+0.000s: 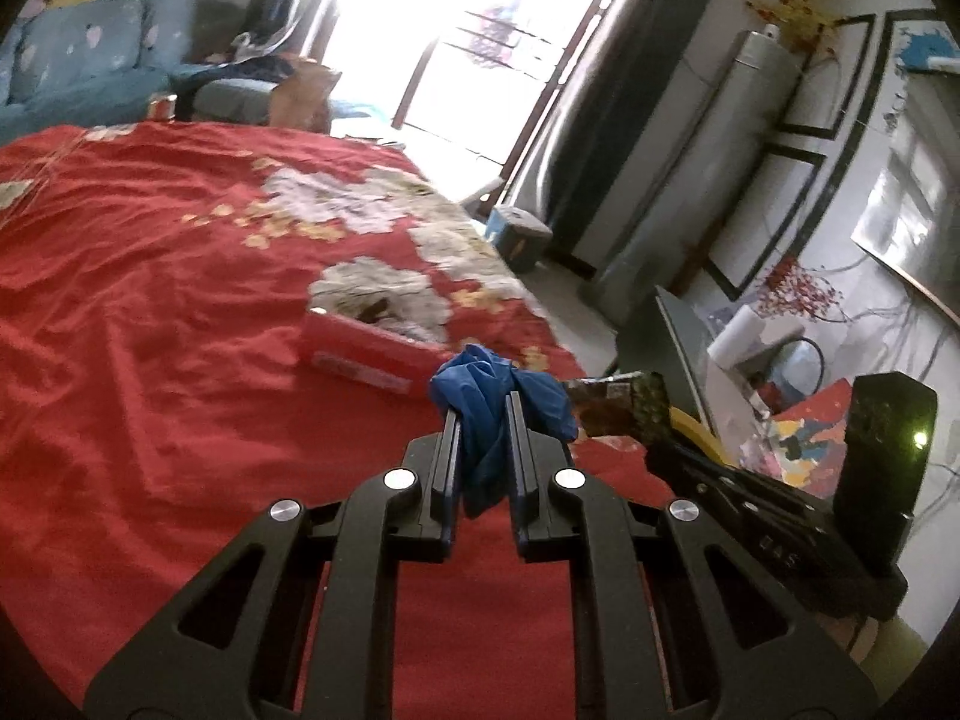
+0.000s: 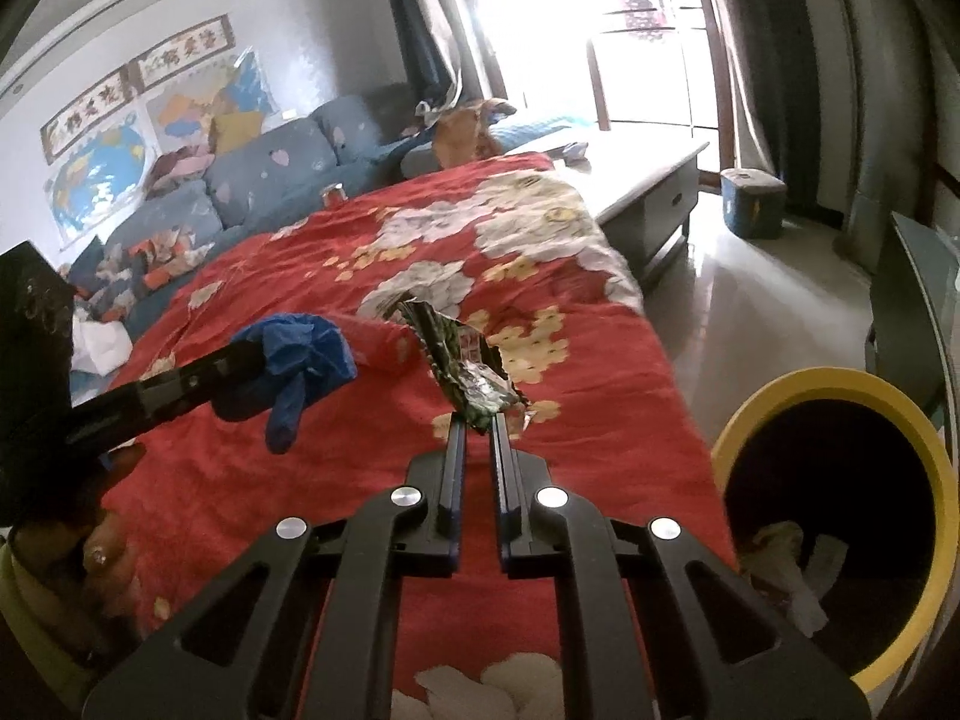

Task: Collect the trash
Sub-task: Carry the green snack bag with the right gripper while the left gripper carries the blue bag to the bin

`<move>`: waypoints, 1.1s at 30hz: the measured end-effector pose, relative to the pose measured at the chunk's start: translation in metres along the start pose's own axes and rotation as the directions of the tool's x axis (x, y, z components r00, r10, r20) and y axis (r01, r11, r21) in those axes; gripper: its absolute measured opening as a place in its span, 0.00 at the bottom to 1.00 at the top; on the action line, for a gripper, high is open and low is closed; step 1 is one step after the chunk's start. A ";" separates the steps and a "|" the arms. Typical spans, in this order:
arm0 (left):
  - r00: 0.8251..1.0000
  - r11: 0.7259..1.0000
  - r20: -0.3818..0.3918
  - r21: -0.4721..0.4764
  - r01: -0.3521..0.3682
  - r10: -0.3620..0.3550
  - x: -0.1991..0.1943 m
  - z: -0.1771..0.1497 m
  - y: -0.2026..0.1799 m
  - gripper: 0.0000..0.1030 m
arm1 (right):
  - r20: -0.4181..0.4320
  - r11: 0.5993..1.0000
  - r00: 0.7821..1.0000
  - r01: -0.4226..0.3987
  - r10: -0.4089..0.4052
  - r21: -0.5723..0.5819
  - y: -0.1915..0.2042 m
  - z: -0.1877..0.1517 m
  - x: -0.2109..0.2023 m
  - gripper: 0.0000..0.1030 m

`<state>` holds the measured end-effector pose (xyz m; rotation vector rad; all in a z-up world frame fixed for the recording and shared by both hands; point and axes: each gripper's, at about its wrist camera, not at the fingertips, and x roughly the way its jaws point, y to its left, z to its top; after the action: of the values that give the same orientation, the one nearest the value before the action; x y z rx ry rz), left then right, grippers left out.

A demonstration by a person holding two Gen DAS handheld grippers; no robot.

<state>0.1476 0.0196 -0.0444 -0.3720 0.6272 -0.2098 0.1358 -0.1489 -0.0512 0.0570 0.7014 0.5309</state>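
Observation:
In the left wrist view my left gripper is shut on a crumpled blue glove, held above the red flowered cloth. To its right, my right gripper holds a shiny dark snack wrapper. The right wrist view shows the right gripper shut on that wrapper, which sticks up from the fingertips. The left gripper reaches in from the left with the glove dangling. A yellow-rimmed bin stands low at the right, with crumpled paper inside.
A red box lies on the cloth beyond the glove. A person's hand grips the left tool. A blue sofa, a low white table and a blue stool stand behind. A can sits at the far edge.

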 end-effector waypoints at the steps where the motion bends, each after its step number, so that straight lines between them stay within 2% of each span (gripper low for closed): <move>1: 1.000 1.000 0.000 0.009 0.006 -0.006 -0.001 0.000 -0.005 0.08 | 0.006 1.000 1.000 0.004 -0.005 0.004 -0.003 0.001 -0.003 0.08; 15: 0.998 0.992 -0.015 0.107 0.068 -0.067 0.001 -0.005 -0.053 0.08 | 0.066 0.995 0.995 0.065 -0.070 0.080 -0.044 0.004 -0.033 0.08; 33: 0.990 0.965 -0.078 0.225 0.131 -0.117 0.033 -0.017 -0.115 0.08 | 0.097 0.966 0.980 0.150 -0.173 0.210 -0.104 -0.010 -0.060 0.08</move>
<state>0.1542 -0.0995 -0.0283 -0.1815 0.6355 -0.4118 0.1382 -0.2695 -0.0467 0.2163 0.6394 0.2957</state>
